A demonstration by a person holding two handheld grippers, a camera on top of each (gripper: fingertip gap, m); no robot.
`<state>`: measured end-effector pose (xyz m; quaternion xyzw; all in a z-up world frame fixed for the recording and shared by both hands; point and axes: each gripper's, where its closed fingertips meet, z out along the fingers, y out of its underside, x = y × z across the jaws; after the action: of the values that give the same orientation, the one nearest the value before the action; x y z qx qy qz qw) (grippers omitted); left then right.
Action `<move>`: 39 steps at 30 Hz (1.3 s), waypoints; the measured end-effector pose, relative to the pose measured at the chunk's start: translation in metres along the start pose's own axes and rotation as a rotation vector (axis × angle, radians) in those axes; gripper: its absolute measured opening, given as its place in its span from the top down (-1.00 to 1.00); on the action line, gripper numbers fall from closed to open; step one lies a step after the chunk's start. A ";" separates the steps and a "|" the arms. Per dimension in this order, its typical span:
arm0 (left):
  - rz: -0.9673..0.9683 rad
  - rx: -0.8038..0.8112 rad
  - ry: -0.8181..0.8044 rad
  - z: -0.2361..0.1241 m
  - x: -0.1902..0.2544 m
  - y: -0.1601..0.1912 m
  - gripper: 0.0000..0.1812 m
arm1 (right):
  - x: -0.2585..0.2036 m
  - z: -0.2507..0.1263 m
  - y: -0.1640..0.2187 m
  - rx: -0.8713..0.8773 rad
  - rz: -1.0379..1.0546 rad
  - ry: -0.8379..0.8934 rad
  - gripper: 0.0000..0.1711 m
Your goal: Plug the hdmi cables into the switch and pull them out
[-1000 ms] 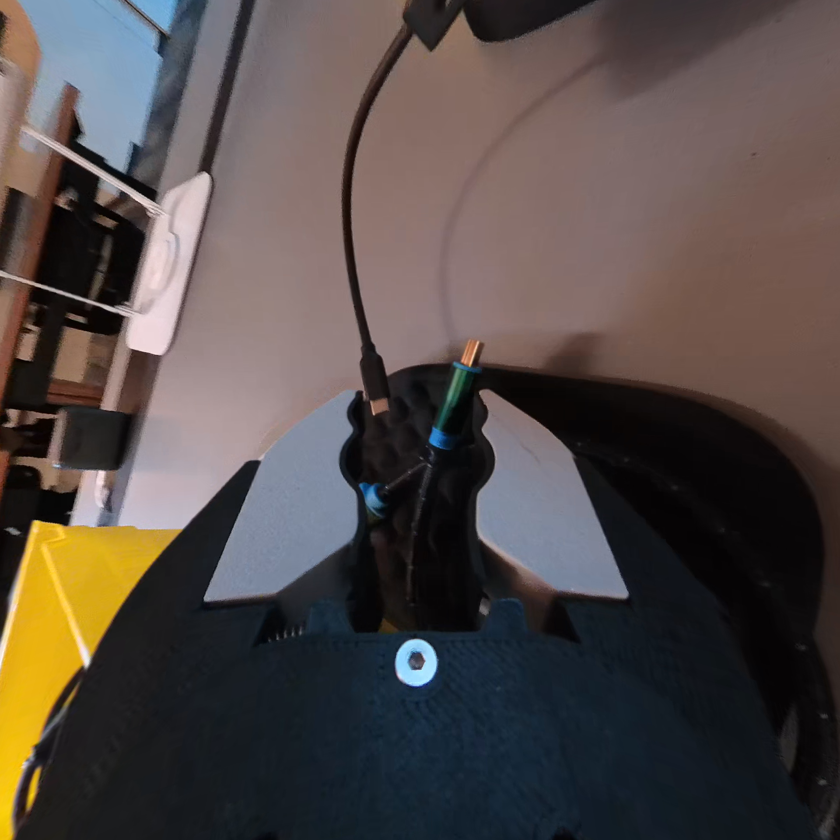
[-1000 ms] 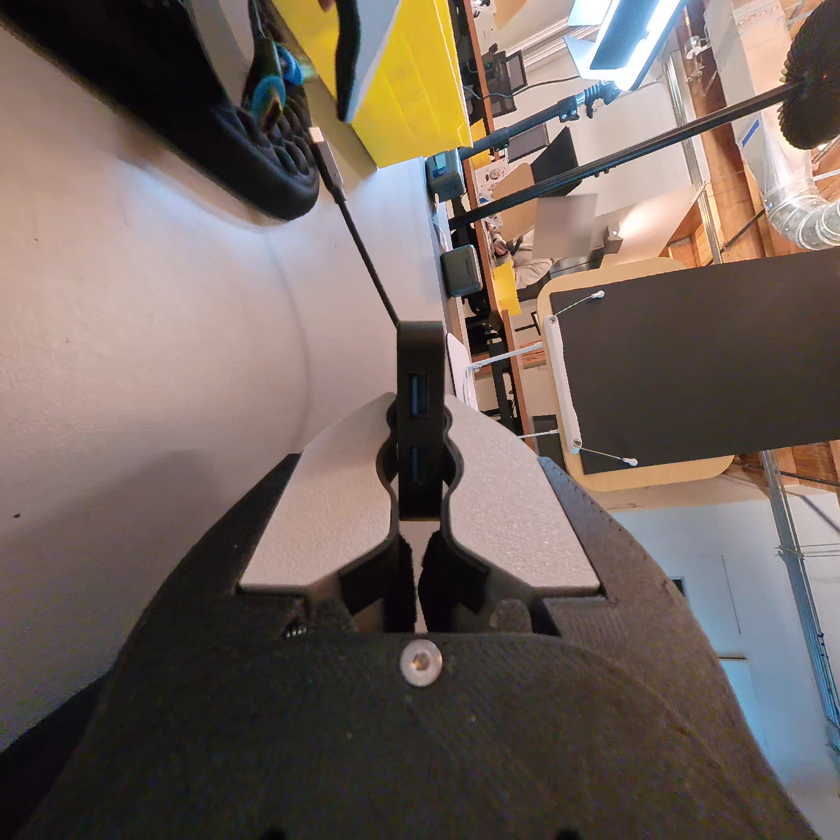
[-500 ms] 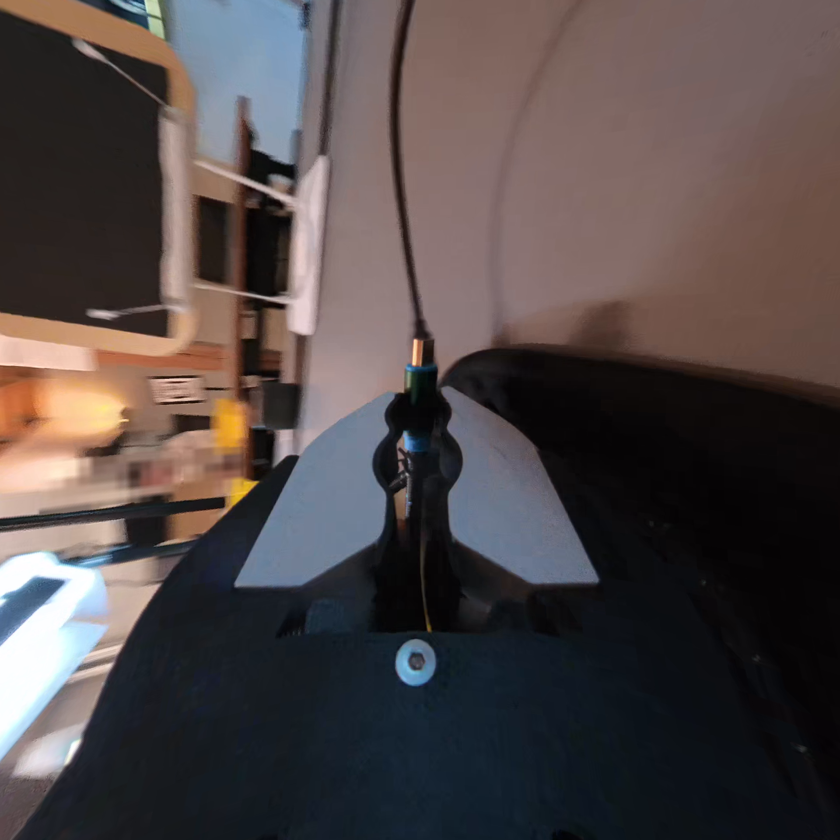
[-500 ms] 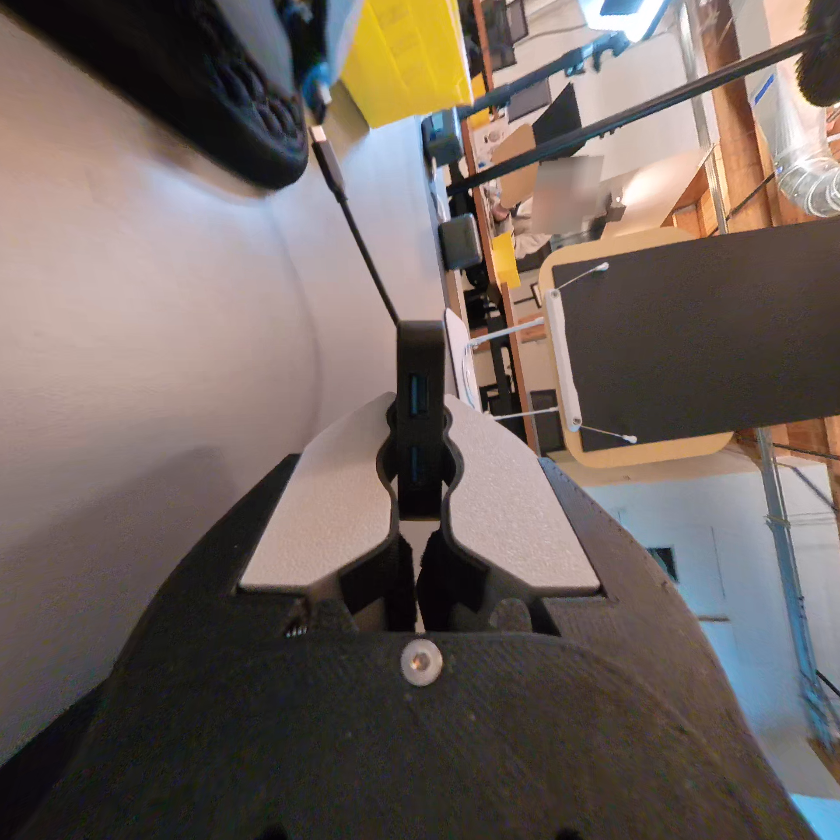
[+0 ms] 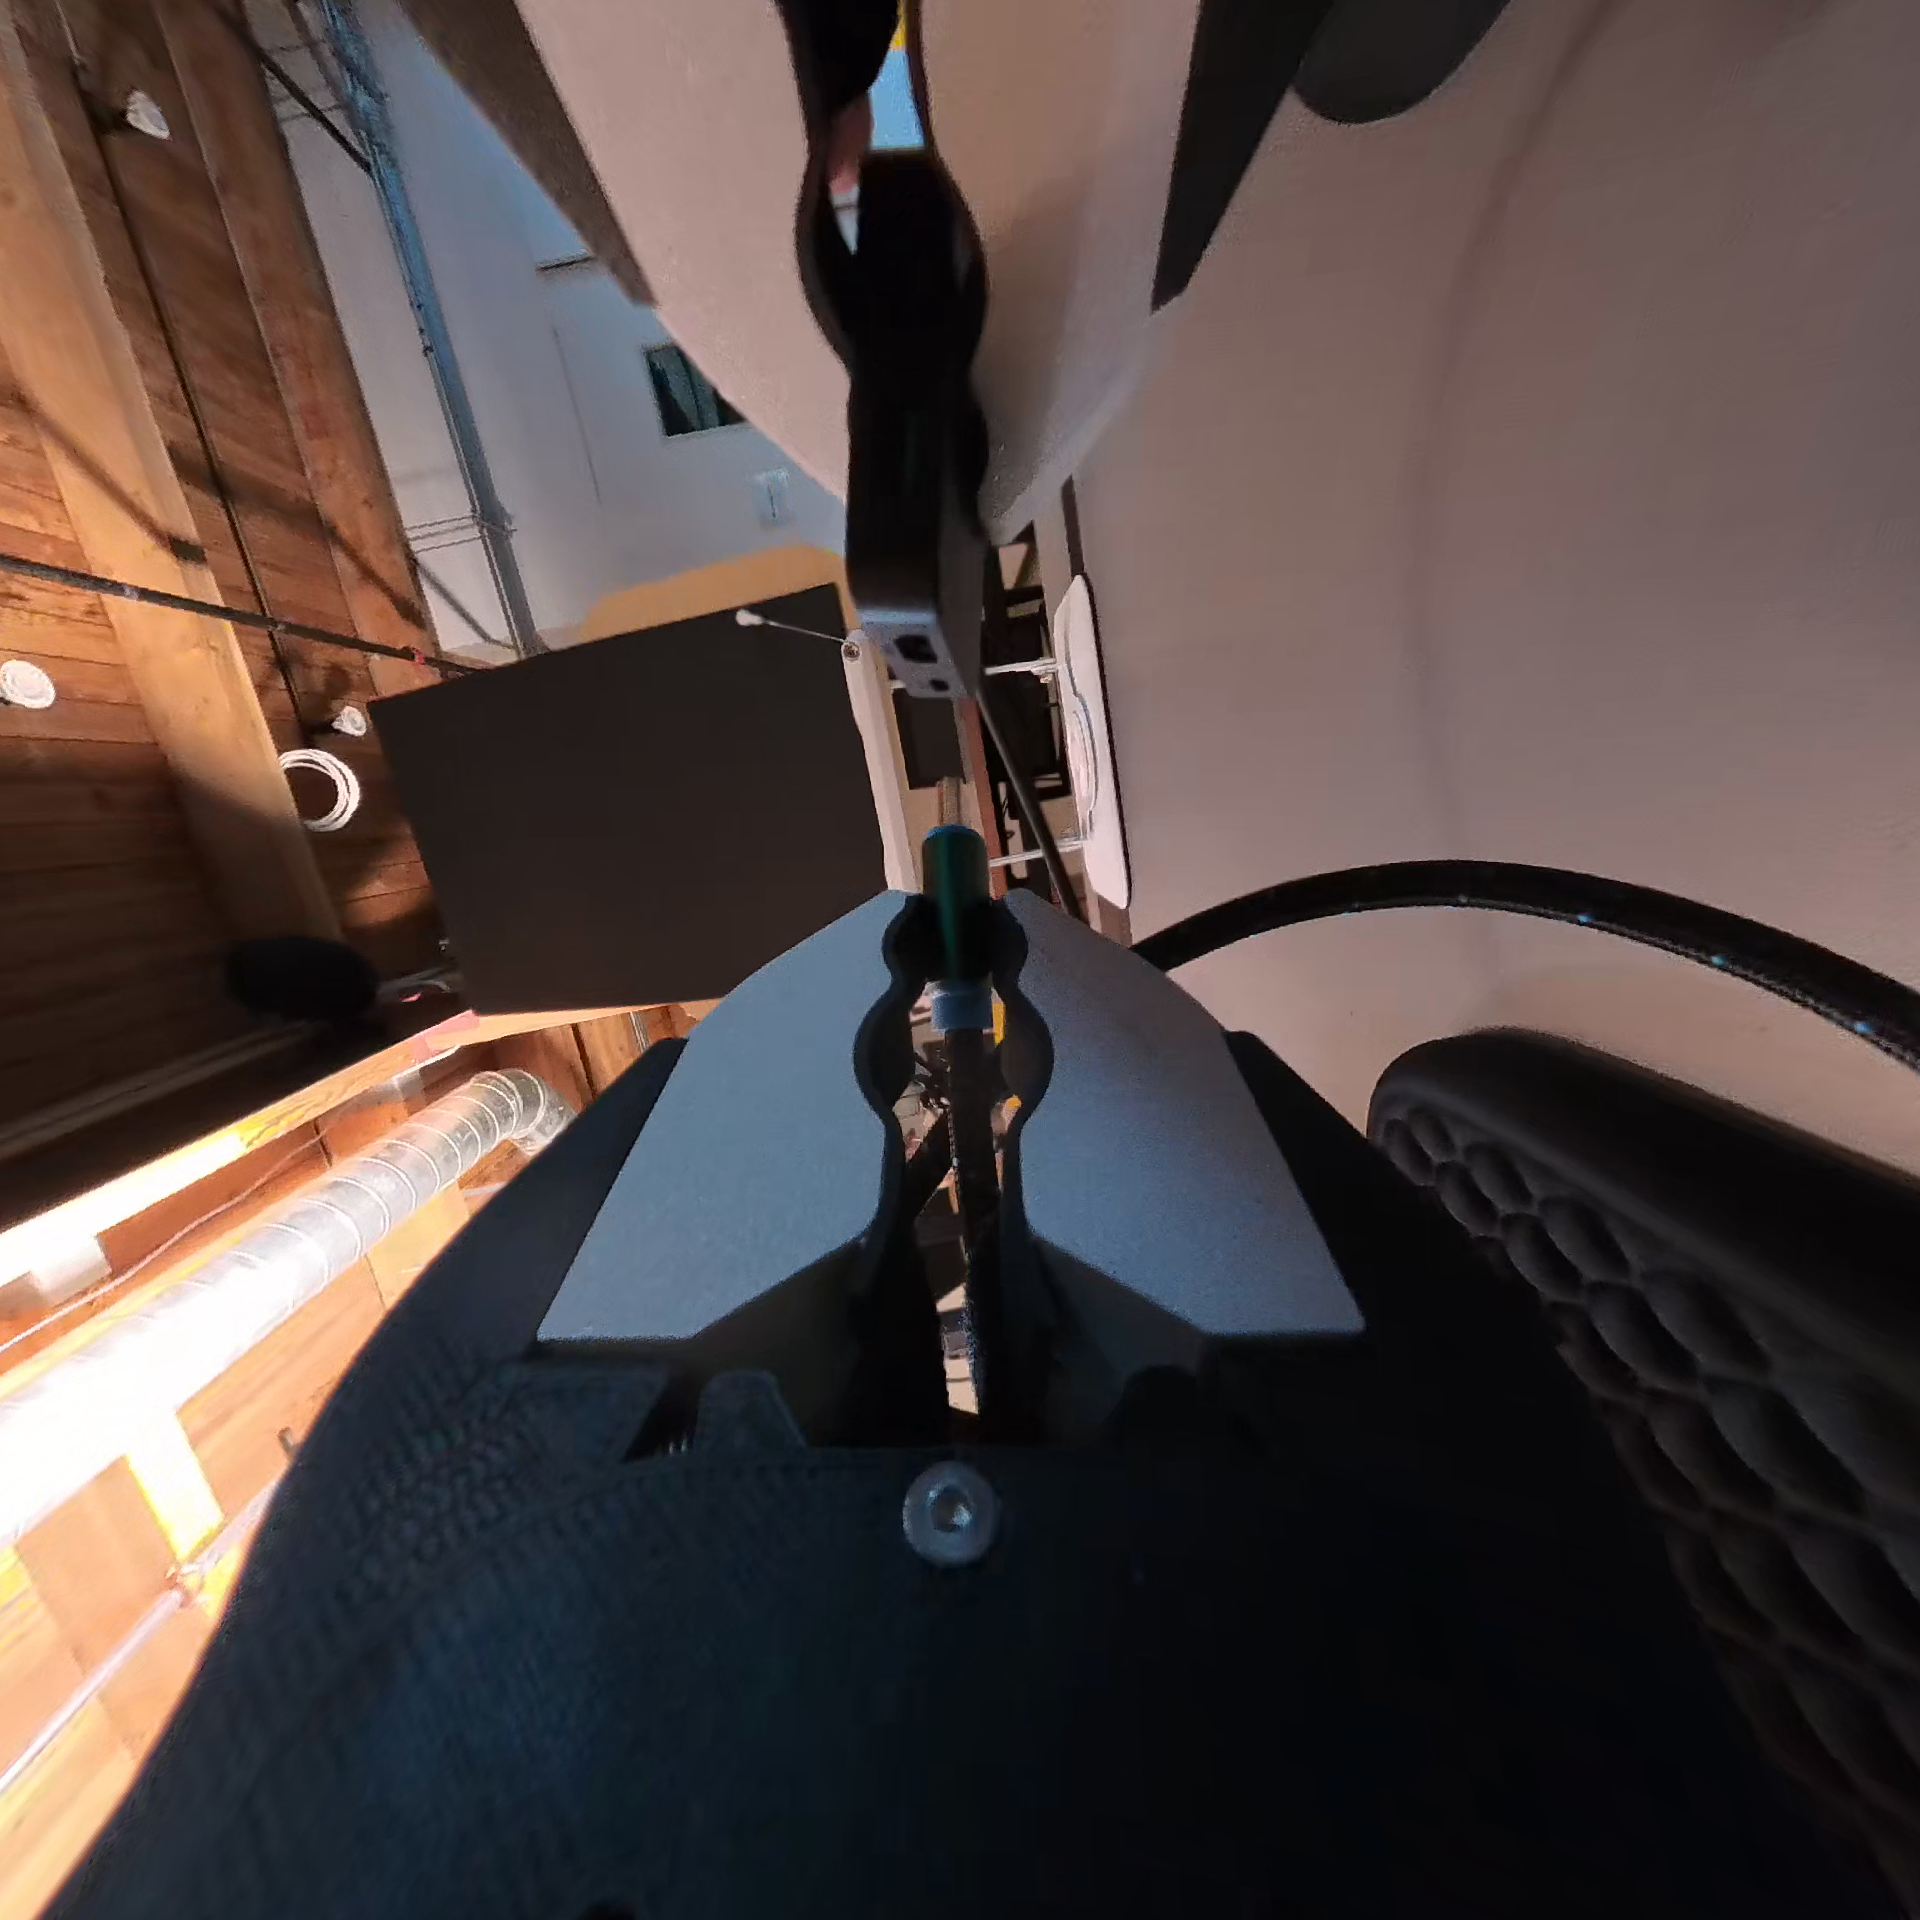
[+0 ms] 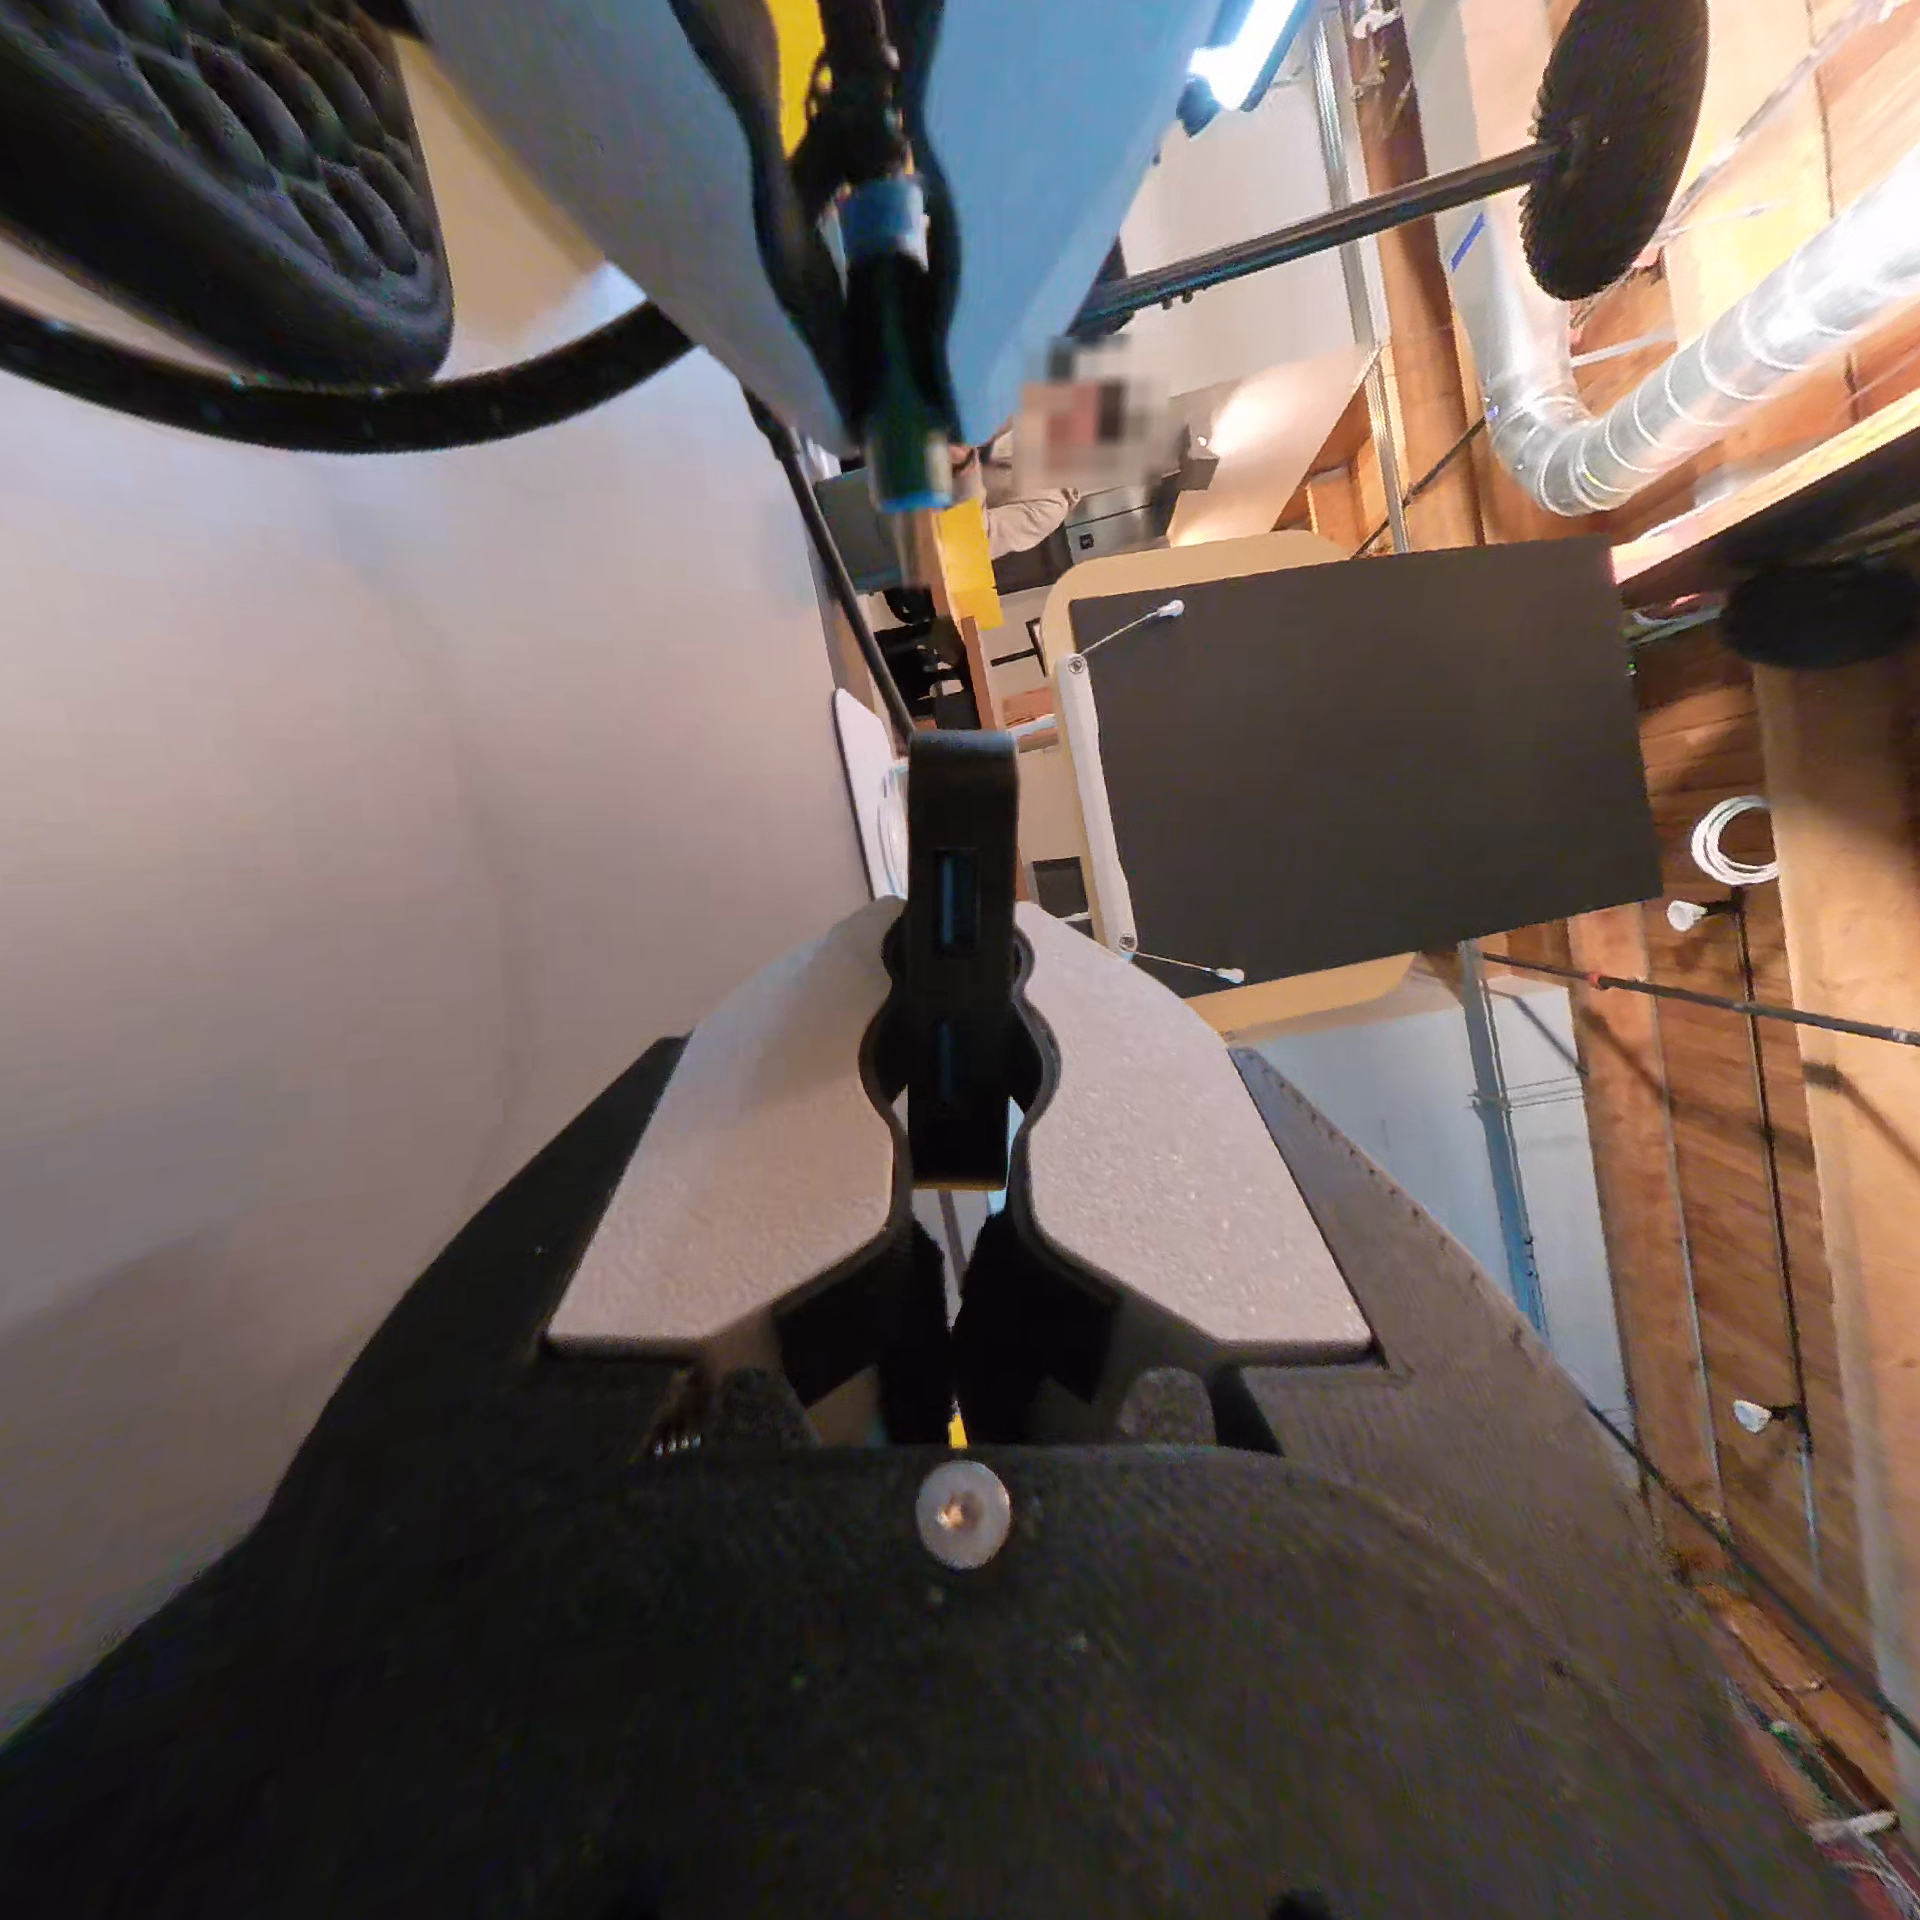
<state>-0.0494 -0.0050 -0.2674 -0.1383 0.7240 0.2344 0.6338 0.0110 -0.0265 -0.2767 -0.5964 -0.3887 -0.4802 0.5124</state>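
In the left wrist view, the left tongs (image 5: 951,925) are clamped on a dark green, cylindrical cable plug (image 5: 948,888), which is pointed at the slim black plastic switch (image 5: 909,499) held ahead, with a gap between them. In the right wrist view, the right tongs (image 6: 958,940) are closed around that switch (image 6: 958,914) above the pale desk (image 6: 312,831), so the insertion step is judged to be in hand, and careful alignment of plug and port is called for next.
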 end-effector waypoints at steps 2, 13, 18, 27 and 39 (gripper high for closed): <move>-0.003 0.003 0.013 0.000 0.001 -0.004 0.87 | 0.001 -0.001 -0.001 -0.003 -0.029 0.004 0.84; -0.097 0.093 0.045 -0.005 0.005 -0.021 0.88 | -0.006 -0.002 -0.010 0.052 -0.125 0.004 0.84; -0.120 0.106 0.051 -0.006 0.004 -0.022 0.88 | -0.004 -0.004 -0.011 0.056 -0.146 0.028 0.84; -0.073 0.127 0.005 -0.009 0.002 -0.028 0.88 | -0.006 -0.007 -0.012 0.081 -0.113 0.032 0.84; -0.203 0.111 0.051 -0.011 0.004 -0.030 0.88 | -0.007 -0.012 -0.012 0.061 -0.125 0.029 0.85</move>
<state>-0.0439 -0.0359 -0.2757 -0.1814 0.7342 0.1249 0.6422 -0.0038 -0.0363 -0.2802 -0.5480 -0.4320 -0.5078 0.5052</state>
